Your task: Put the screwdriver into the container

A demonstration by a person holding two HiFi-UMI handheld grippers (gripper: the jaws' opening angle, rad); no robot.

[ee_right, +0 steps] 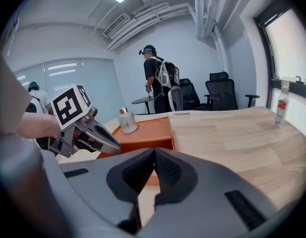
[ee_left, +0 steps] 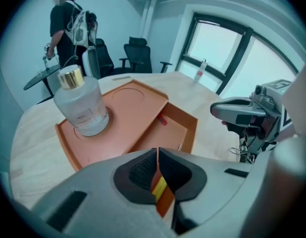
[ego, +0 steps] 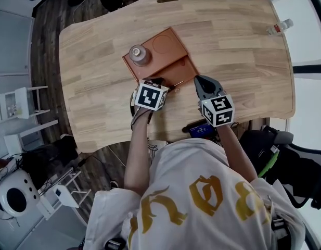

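An orange tray-like container (ego: 168, 61) lies on the wooden table, with a raised platform and a lower compartment (ee_left: 170, 133) on its near side. My left gripper (ego: 161, 82) (ee_left: 157, 155) hovers over the compartment's near end. It is shut on what looks like the screwdriver, whose yellow-and-red handle (ee_left: 160, 186) shows in the slit between the pads. A thin metal shaft (ee_left: 180, 145) pokes out by the compartment wall. My right gripper (ego: 200, 81) (ee_right: 154, 155) is shut and empty, just right of the tray (ee_right: 153, 133).
A glass bottle with a gold cap (ego: 139, 54) (ee_left: 79, 105) (ee_right: 126, 120) stands on the tray's platform. A small red piece (ee_left: 162, 120) lies in the compartment. A plastic bottle (ego: 281, 26) stands at the table's far right edge. A person and office chairs are beyond the table.
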